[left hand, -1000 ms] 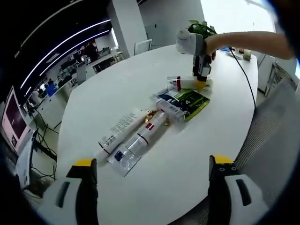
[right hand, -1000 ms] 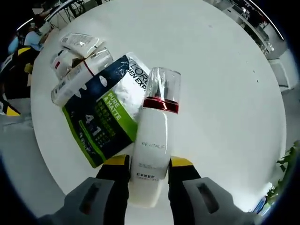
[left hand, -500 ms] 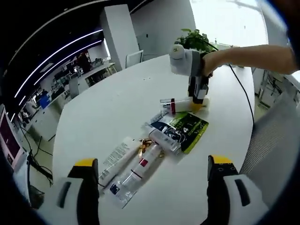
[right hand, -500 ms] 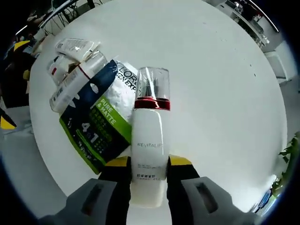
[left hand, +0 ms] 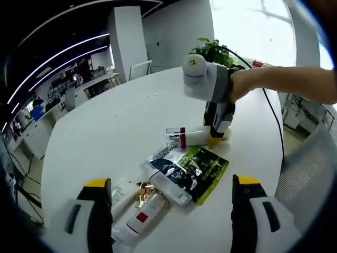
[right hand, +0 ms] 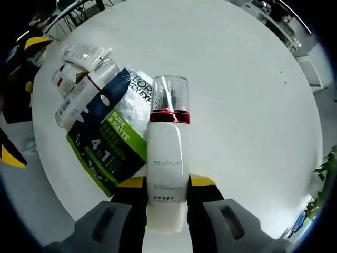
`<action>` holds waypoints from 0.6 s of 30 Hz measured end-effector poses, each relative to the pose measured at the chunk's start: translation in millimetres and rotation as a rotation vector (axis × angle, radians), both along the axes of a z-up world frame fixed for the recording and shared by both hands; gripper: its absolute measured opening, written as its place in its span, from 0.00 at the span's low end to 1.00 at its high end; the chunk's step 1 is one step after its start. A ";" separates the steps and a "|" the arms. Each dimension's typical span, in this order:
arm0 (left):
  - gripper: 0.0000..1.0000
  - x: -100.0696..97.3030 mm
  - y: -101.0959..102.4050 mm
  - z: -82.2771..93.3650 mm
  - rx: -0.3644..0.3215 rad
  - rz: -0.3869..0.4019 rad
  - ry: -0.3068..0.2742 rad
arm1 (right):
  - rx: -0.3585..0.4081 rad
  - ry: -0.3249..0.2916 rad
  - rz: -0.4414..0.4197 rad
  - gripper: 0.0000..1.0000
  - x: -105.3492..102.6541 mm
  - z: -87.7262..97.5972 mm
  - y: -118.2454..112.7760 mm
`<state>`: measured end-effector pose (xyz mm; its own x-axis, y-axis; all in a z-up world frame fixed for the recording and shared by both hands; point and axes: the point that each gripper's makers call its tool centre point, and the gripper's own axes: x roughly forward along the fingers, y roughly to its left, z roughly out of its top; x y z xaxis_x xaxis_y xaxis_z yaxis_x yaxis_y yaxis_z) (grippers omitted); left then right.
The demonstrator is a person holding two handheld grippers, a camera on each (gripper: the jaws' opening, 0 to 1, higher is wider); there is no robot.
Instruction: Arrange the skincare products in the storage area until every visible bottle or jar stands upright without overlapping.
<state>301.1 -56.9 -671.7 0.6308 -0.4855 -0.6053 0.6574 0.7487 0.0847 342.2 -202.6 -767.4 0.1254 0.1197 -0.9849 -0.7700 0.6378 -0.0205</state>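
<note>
In the left gripper view, the left gripper (left hand: 166,211) hangs above the near edge of a round white desk (left hand: 105,121) with its jaws wide apart and nothing between them. Past it, several tubes (left hand: 139,219) lie flat in a loose heap, and one long tube rests across the corner of a green and blue packet (left hand: 197,168). Beyond the packet a white bottle (left hand: 192,137) with a red band and clear cap lies on its side. The right gripper (left hand: 217,136), held by a person's hand (left hand: 239,84), reaches down from above and clamps the bottle at its base end. A potted plant (left hand: 213,50) stands at the far edge of the desk. In the right gripper view, the right gripper (right hand: 167,197) has its jaws closed on the lower body of the white bottle (right hand: 167,158), which points away along the jaws, cap end far. The bottle lies just beside the green and blue packet (right hand: 113,142), its cap over the packet's white corner. The tubes (right hand: 84,68) lie at the packet's far left side, one across it.
</note>
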 end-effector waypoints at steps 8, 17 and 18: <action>0.86 12.1 -20.7 -0.1 -0.111 0.004 0.050 | 0.000 0.002 0.005 0.28 0.8 -0.5 0.2; 0.66 4.4 -37.8 -5.5 -0.210 -0.033 0.105 | 0.017 0.016 0.018 0.27 1.9 -0.1 -0.5; 0.63 4.4 -37.9 -5.3 -0.218 -0.032 0.107 | 0.029 0.025 0.006 0.27 2.2 0.3 -0.6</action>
<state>305.6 -94.8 -677.0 0.5508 -0.6310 -0.5463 0.6778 0.7201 -0.1484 344.3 -203.2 -767.0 0.0999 0.1491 -0.9838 -0.7740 0.6330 0.0174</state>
